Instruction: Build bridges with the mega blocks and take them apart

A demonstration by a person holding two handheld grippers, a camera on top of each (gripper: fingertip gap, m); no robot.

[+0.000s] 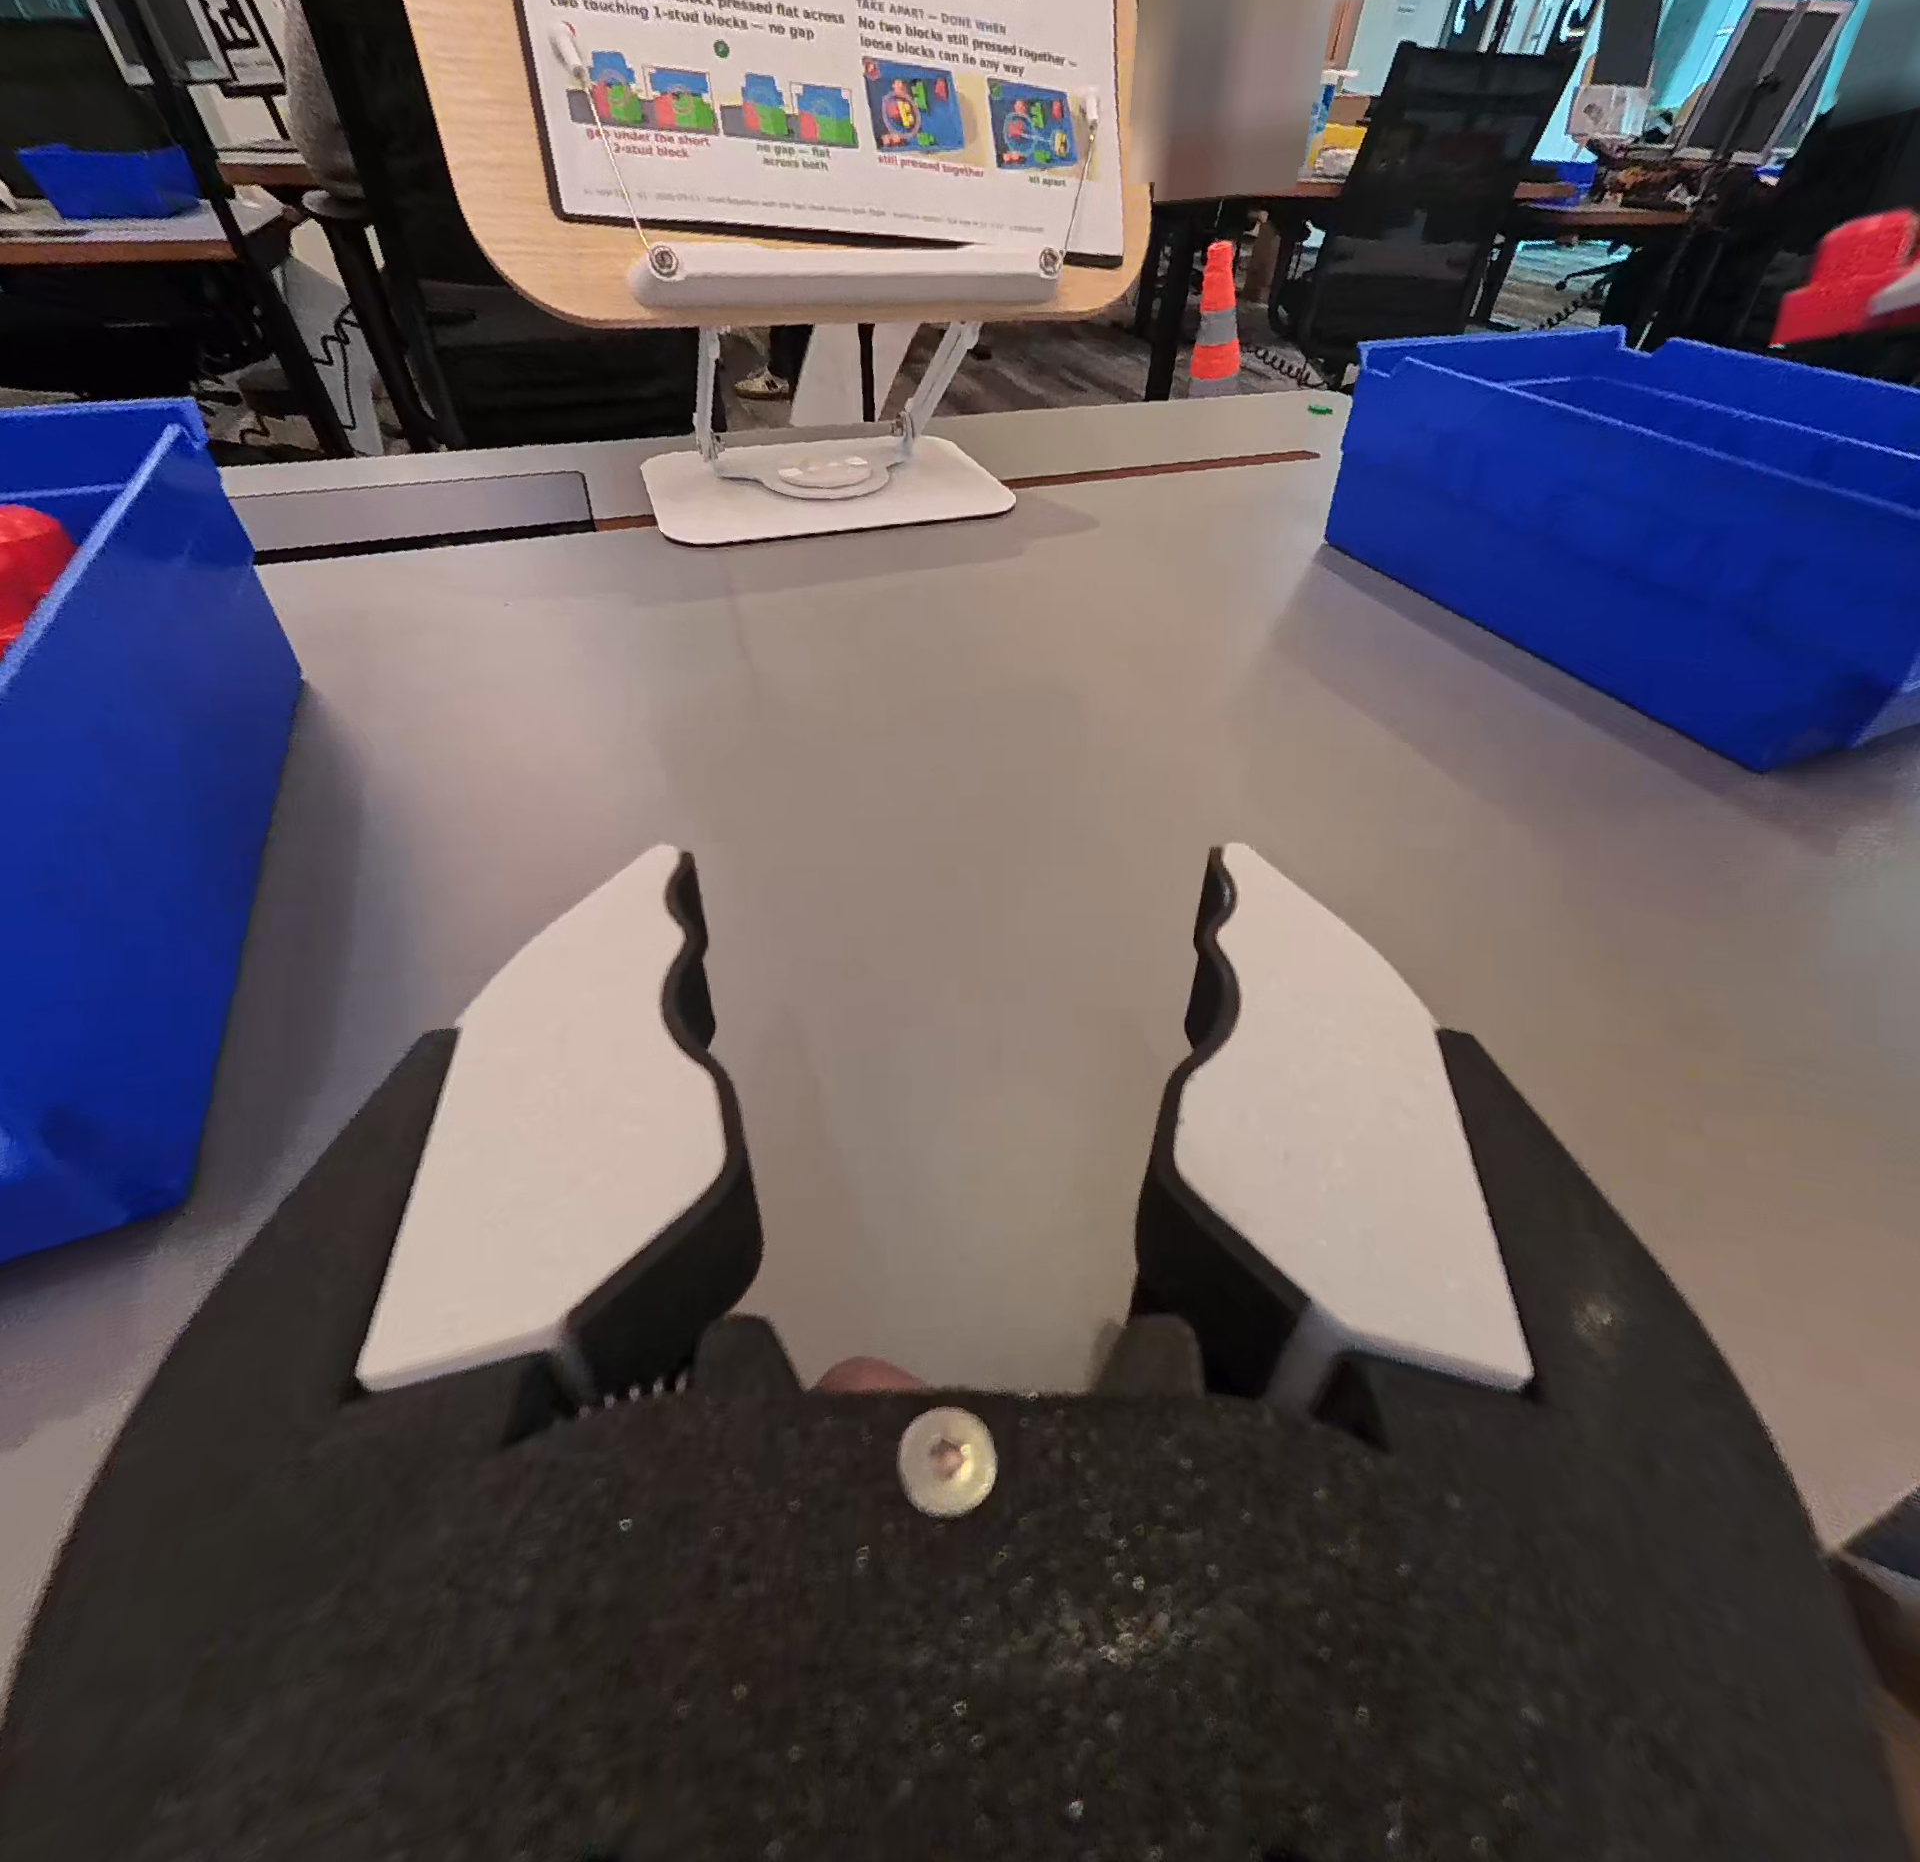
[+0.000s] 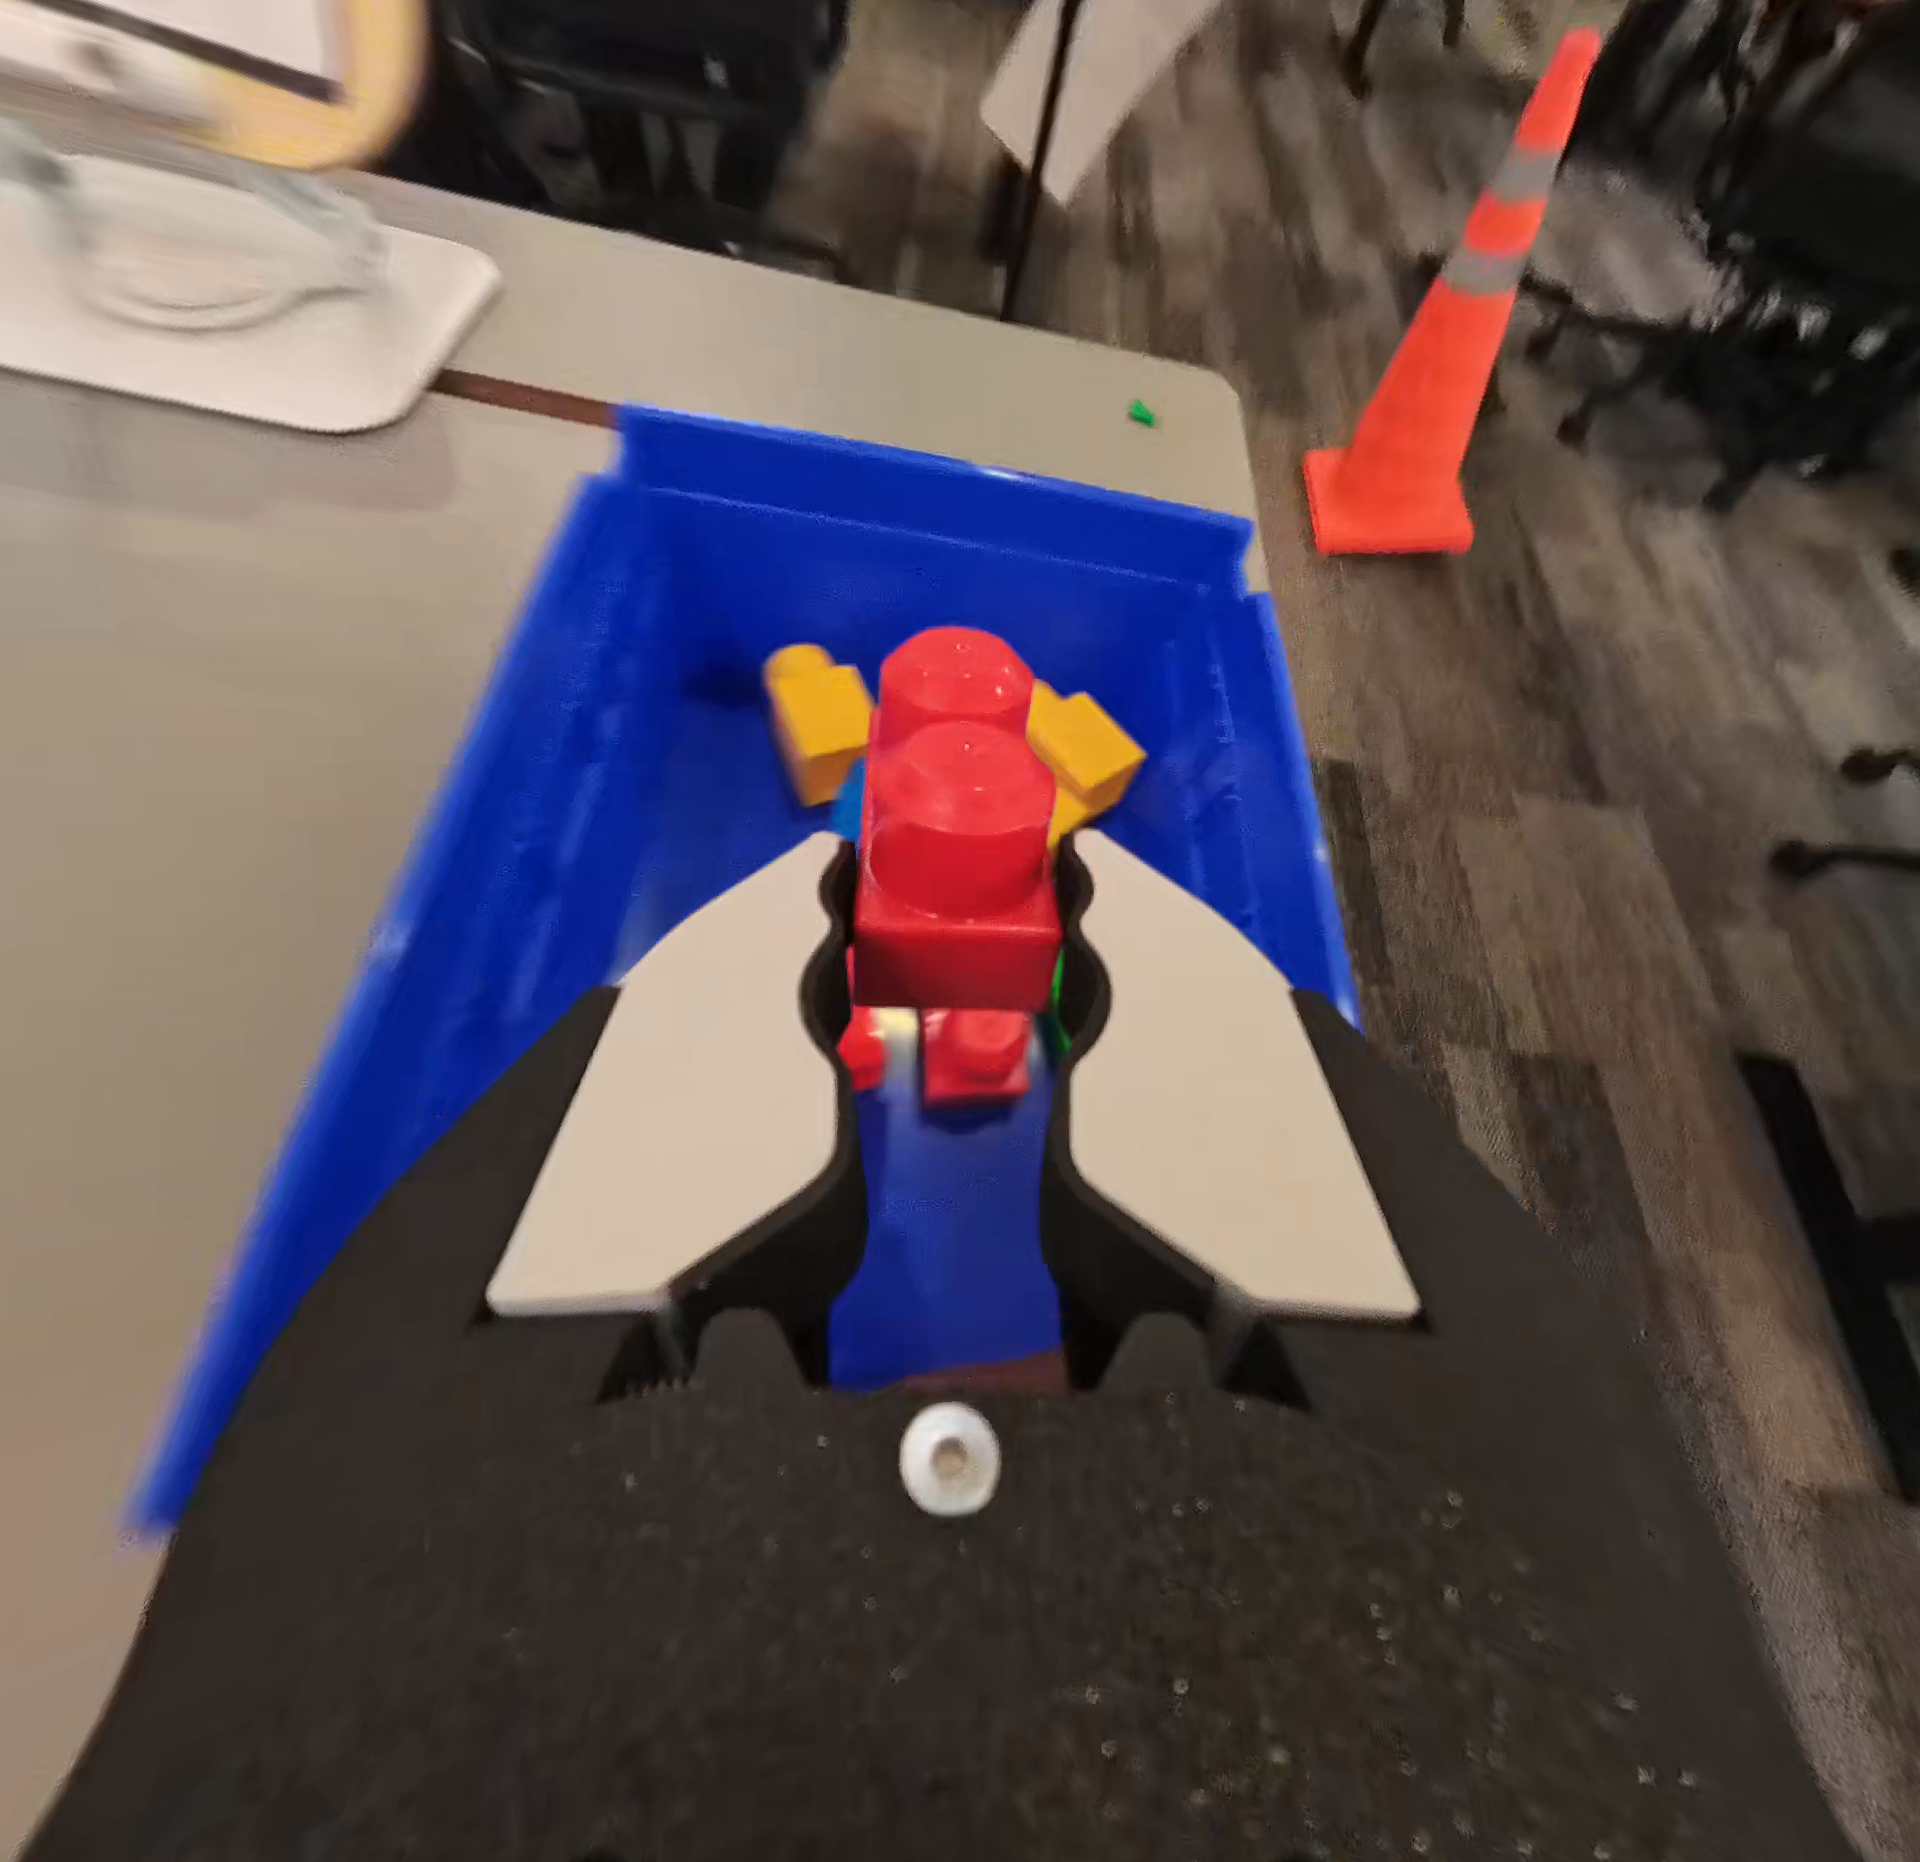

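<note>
Red block: a two-stud red block (image 2: 956, 856) is pinched between the fingers of the right gripper (image 2: 956, 877), held above the inside of the right-hand blue bin (image 2: 499, 877).
Other blocks: yellow blocks (image 2: 821, 721) and small red blocks (image 2: 977, 1059) lie loose on that bin's floor; a sliver of green shows beside the held block, too hidden to identify.
Left gripper: the left gripper (image 1: 951, 965) hangs spread wide with nothing in it, over bare grey table (image 1: 935, 690).
Left bin: a second blue bin (image 1: 135, 825) stands at the table's left edge with something red (image 1: 31, 565) inside.
Work area: no bridge stands on the table between the bins.
Stage, as a judgement: either a block is being fetched for a build or dropped after take-apart; the pictures do not settle which.
Surroundings: an instruction sheet on a stand (image 1: 831, 129) sits at the table's far edge; an orange cone (image 2: 1455, 306) stands on the floor.
</note>
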